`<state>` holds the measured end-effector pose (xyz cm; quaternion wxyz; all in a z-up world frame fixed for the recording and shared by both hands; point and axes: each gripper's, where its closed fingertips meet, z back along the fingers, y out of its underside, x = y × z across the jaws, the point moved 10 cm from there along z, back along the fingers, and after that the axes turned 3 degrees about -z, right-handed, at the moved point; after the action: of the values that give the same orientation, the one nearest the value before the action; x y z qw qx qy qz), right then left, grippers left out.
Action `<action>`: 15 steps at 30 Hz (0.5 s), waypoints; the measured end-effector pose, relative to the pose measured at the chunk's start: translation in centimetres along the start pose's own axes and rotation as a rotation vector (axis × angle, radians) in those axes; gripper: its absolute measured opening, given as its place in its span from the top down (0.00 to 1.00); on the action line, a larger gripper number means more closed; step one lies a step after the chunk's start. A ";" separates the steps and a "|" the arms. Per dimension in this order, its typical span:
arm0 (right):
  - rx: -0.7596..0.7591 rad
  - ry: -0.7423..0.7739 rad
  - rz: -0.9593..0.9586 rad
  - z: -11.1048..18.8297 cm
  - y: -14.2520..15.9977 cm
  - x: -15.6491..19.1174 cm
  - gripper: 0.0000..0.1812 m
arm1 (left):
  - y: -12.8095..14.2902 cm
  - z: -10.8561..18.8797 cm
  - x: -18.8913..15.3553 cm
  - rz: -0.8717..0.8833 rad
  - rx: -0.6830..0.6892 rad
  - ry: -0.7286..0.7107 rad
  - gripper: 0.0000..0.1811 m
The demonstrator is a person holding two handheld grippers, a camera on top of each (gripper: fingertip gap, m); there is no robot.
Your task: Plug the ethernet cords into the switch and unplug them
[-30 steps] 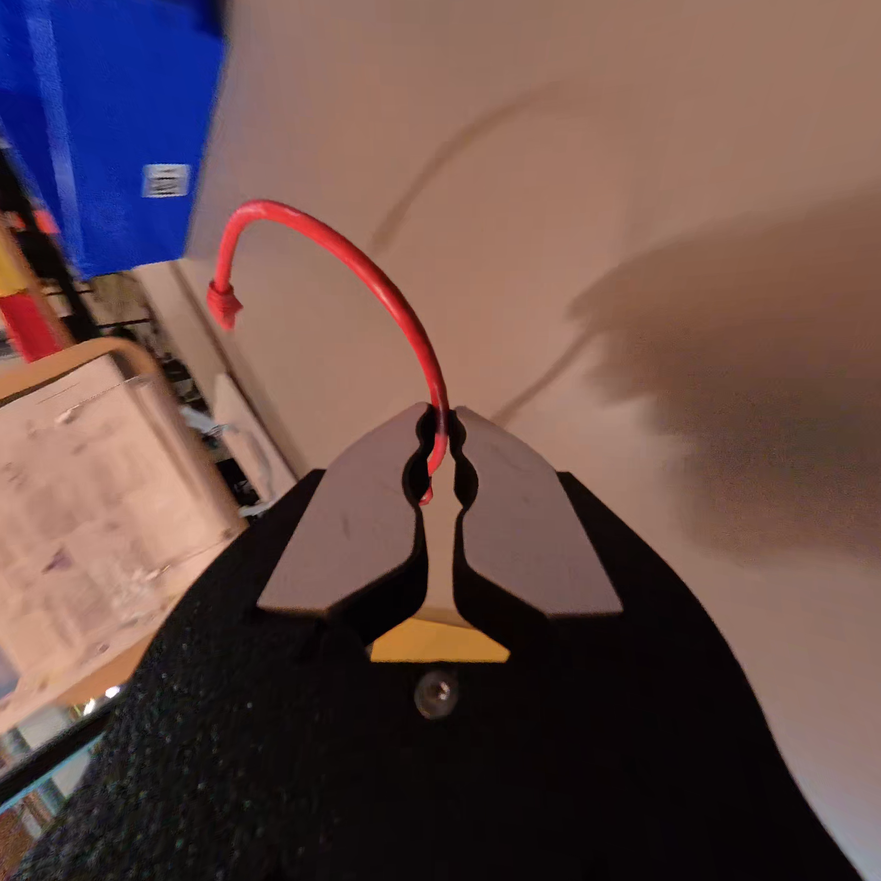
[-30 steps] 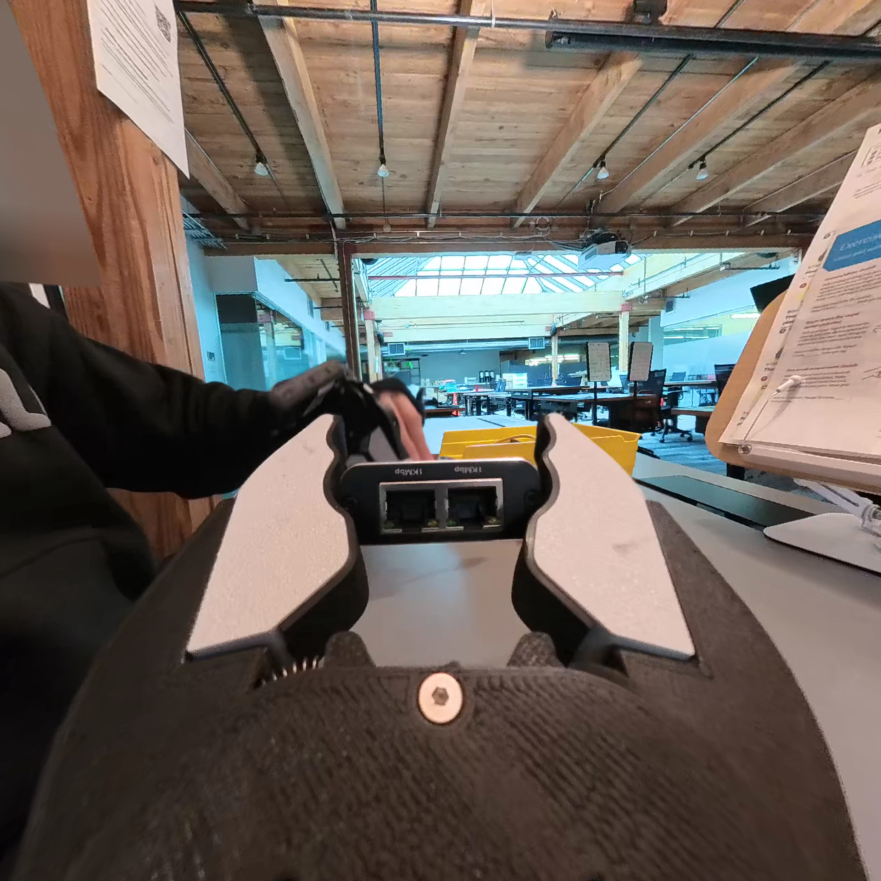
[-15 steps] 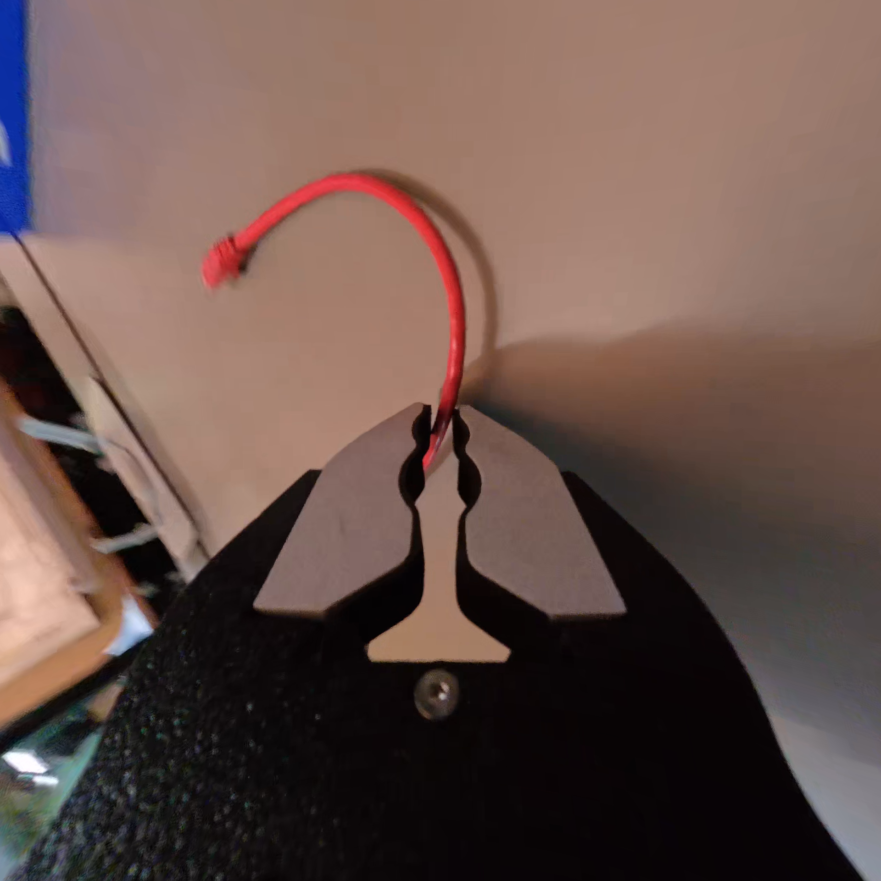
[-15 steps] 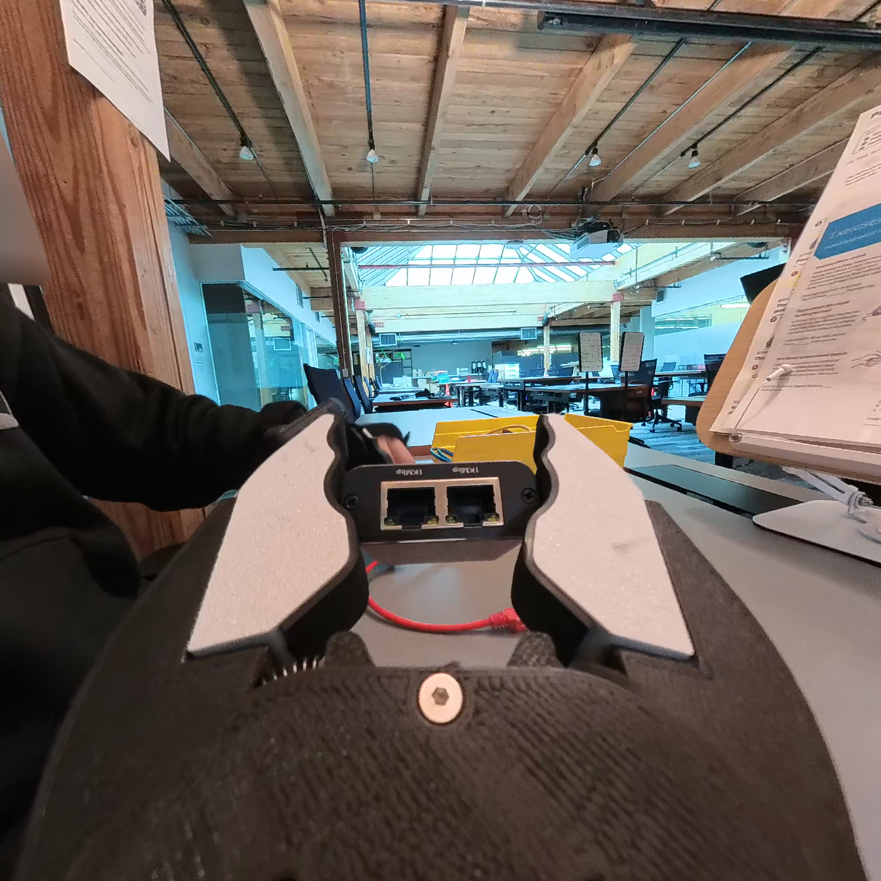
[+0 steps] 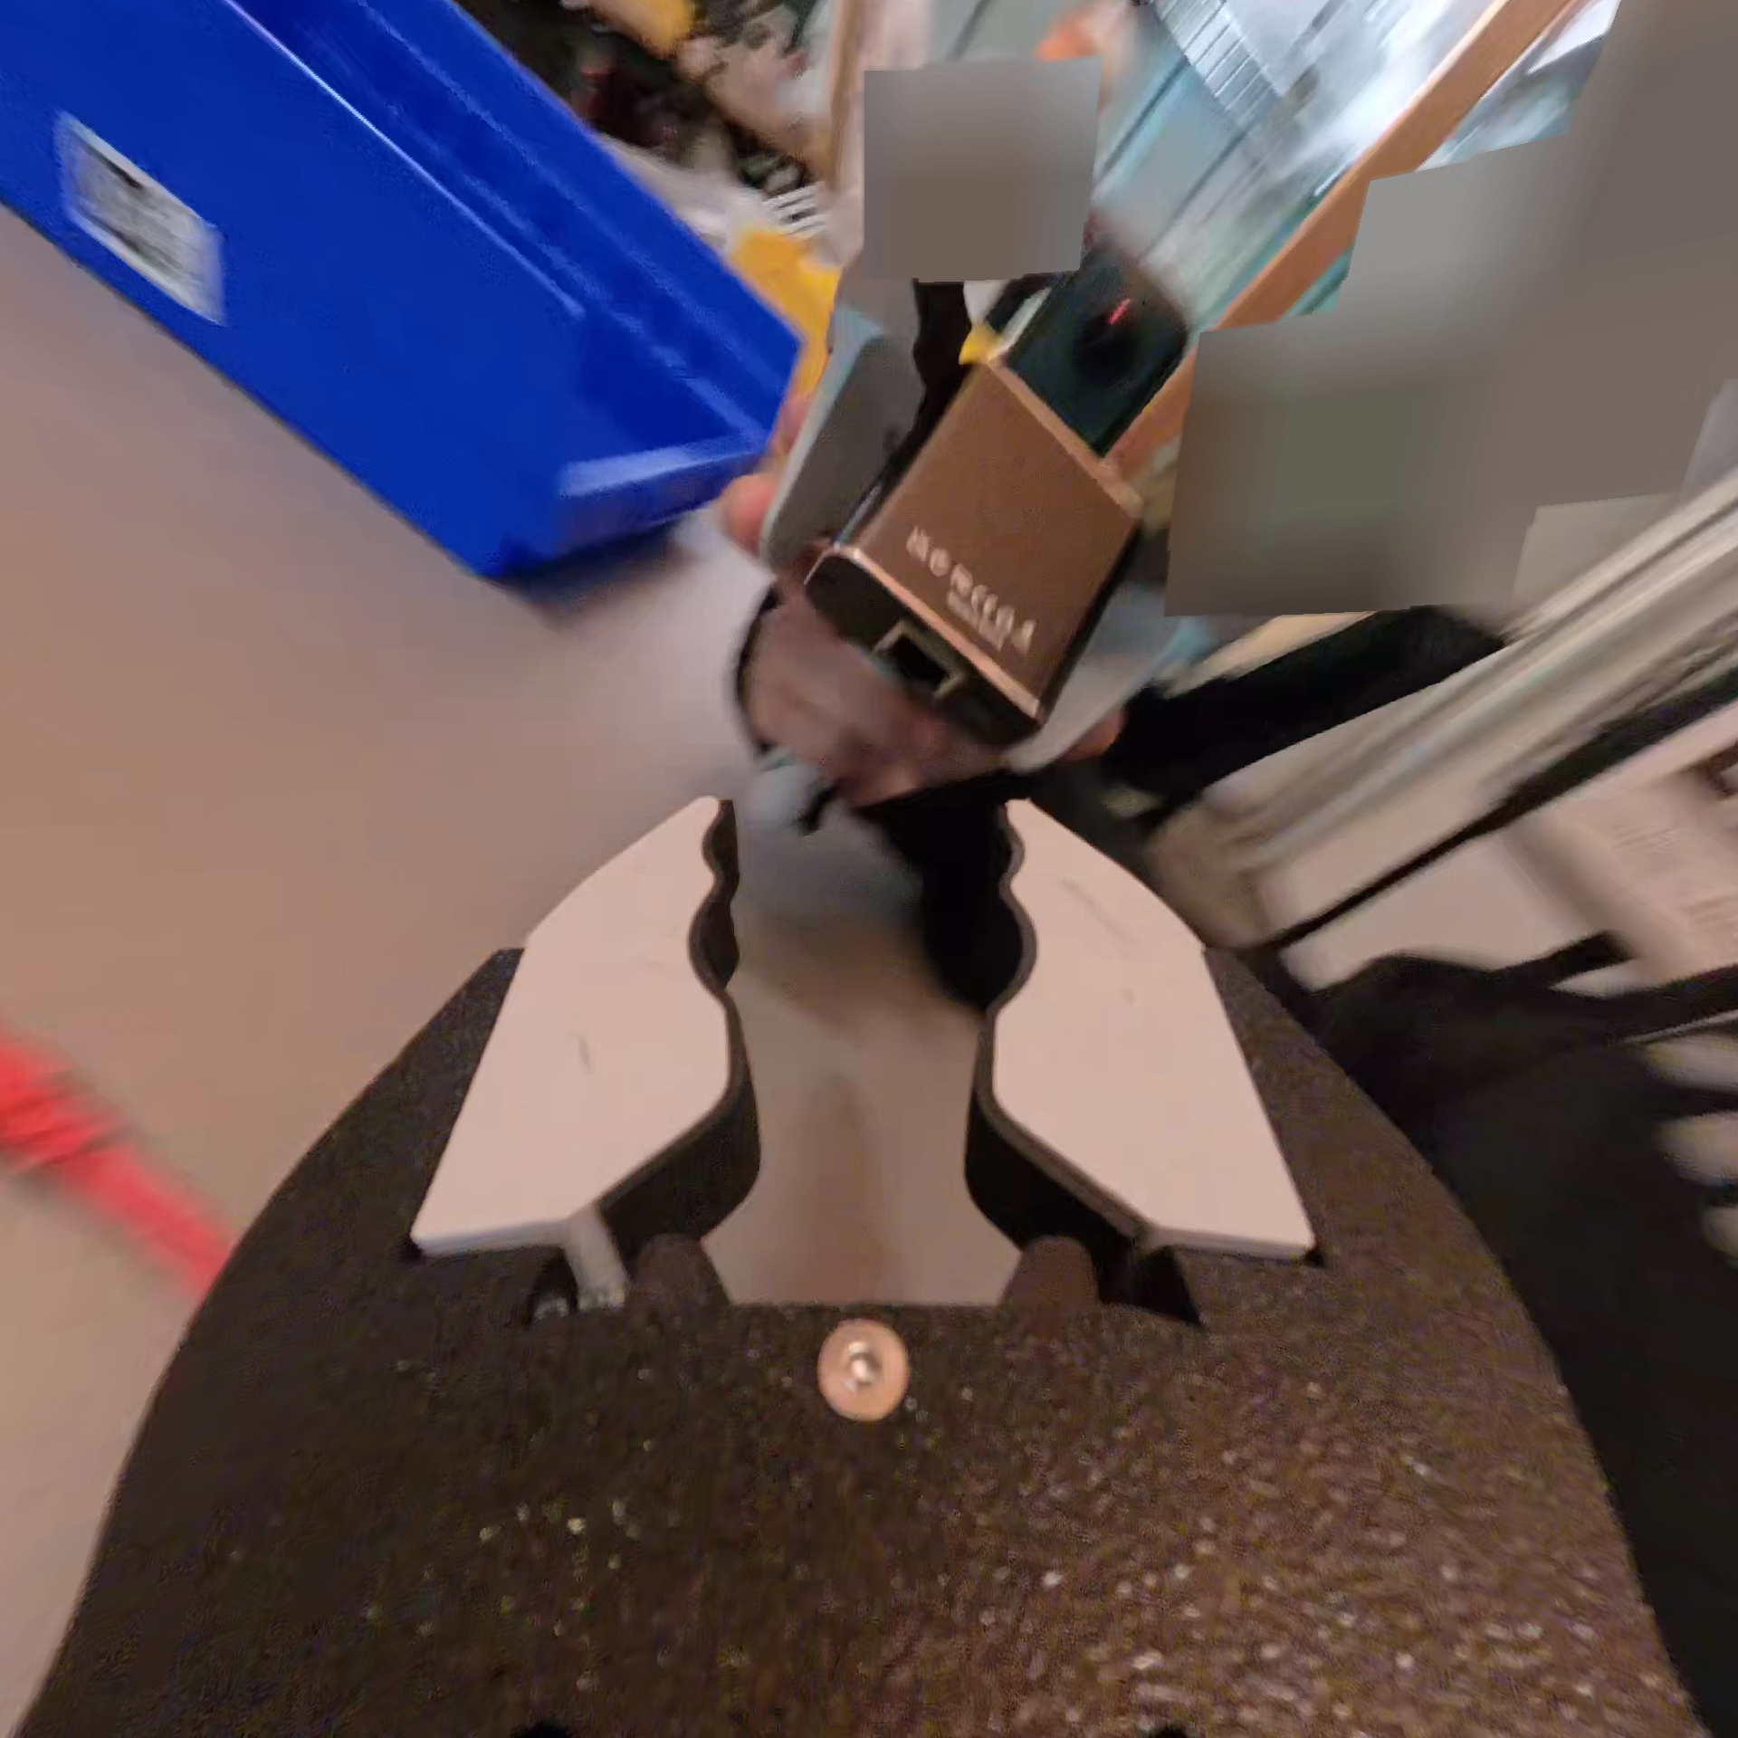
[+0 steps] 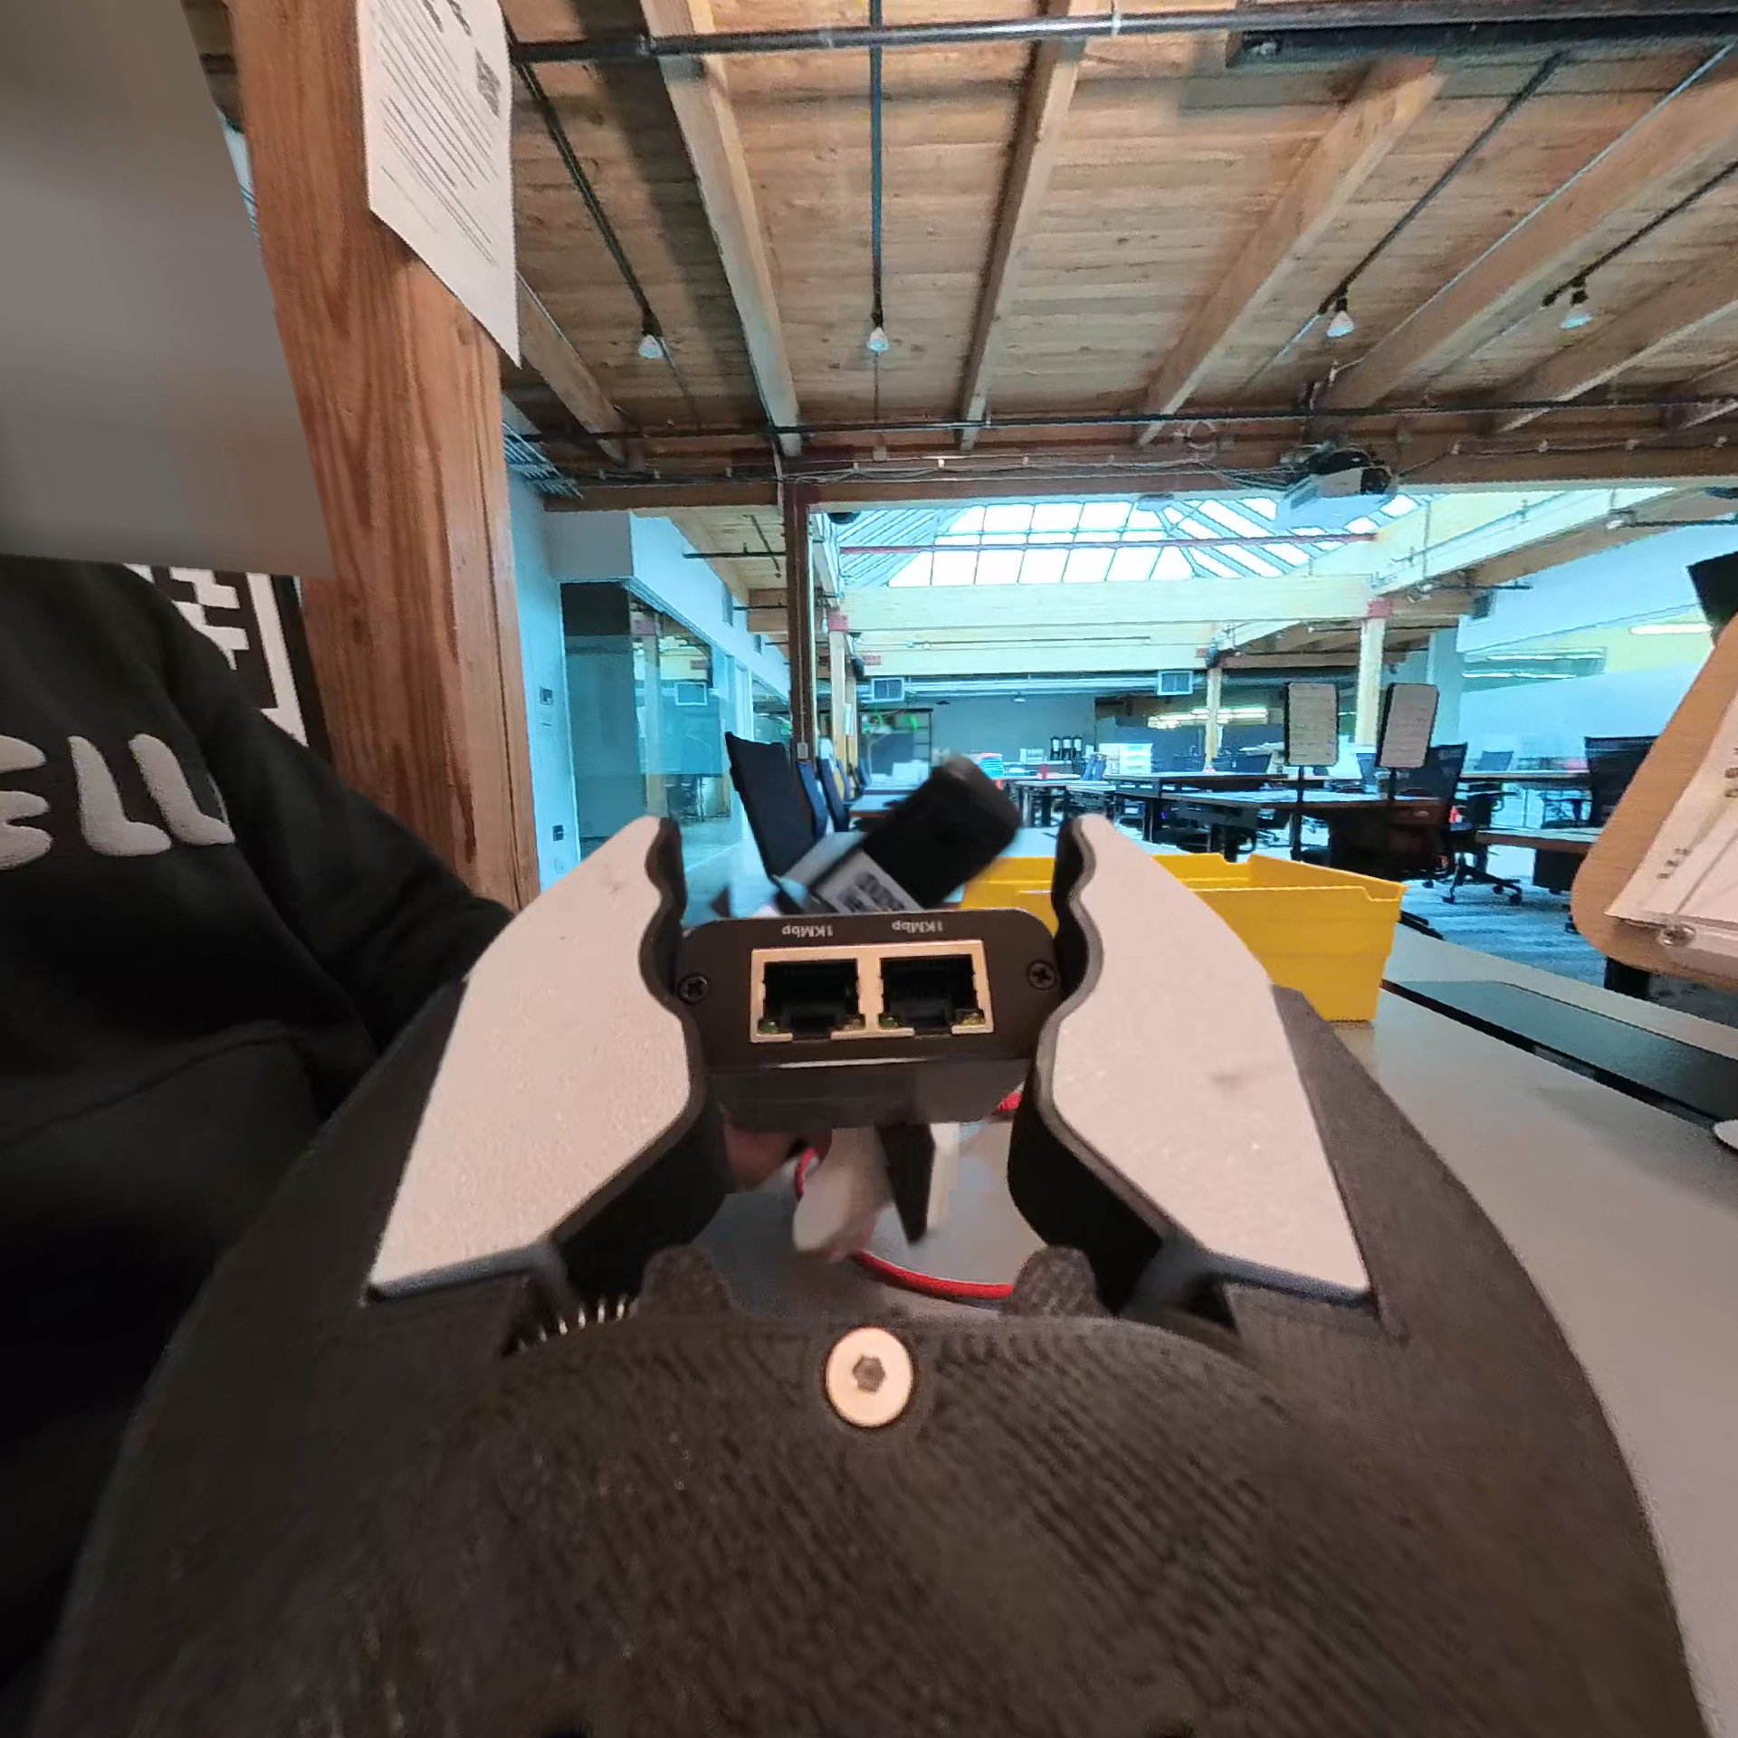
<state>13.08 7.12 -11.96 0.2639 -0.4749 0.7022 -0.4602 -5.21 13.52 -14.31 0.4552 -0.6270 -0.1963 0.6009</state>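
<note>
Two empty ports face you on the black switch (image 6: 867, 1011), which your right gripper (image 6: 865, 903) clamps by its sides, lifted off the grey table (image 5: 310, 752) with the sockets toward the camera. Your left gripper (image 5: 870, 832) is spread apart and holds nothing. The red cord (image 5: 89, 1143) lies on the table, down by that gripper's left edge in the left wrist view; in the right wrist view a loop of it shows just under the switch. A blue bin (image 5: 376, 263) sits well beyond it.

Judging from this, the cord is loose and both ports are free, so the step in hand is a fresh pick of the cord.

- Keep the switch level and steady; do not loosen the right grip.
- Bring your left gripper down over the cord close behind its plug, not mid-cable, so the plug does not swing when you aim it. Where the plug lies cannot be made out here, as that part is blurred.
- Close firmly, then check the clip's side against the socket before pushing.
- Line the plug up square to one port and push straight in, bracing with the right hand.
</note>
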 end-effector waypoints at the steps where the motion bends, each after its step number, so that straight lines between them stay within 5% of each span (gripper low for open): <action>1: 0.006 -0.005 0.007 -0.1 0.1 0.1 0.58 | 0.2 -1.0 0.5 0.136 -0.038 0.110 0.70; 4: 0.032 -0.045 0.009 -0.6 0.4 0.3 0.58 | 0.5 -2.7 1.7 0.490 -0.211 0.484 0.64; 6: 0.042 -0.048 0.024 -1.1 0.7 0.4 0.59 | 0.9 -3.2 2.1 0.594 -0.281 0.652 0.73; 8: 0.078 -0.030 0.071 -1.4 1.1 0.5 0.59 | 1.4 -3.6 2.2 0.571 -0.260 0.630 0.84; 11: 0.189 0.028 0.204 -1.7 1.9 0.7 0.59 | 1.0 -2.4 2.3 0.542 -0.248 0.571 0.85; 15: 0.400 0.084 0.381 -2.8 3.8 0.8 0.59 | -0.4 0.4 2.6 0.476 -0.022 0.370 0.86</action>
<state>8.89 7.94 -14.09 0.4048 -0.2533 0.6844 -0.5511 -4.98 15.90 -15.41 0.3227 -0.7592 0.0361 0.5641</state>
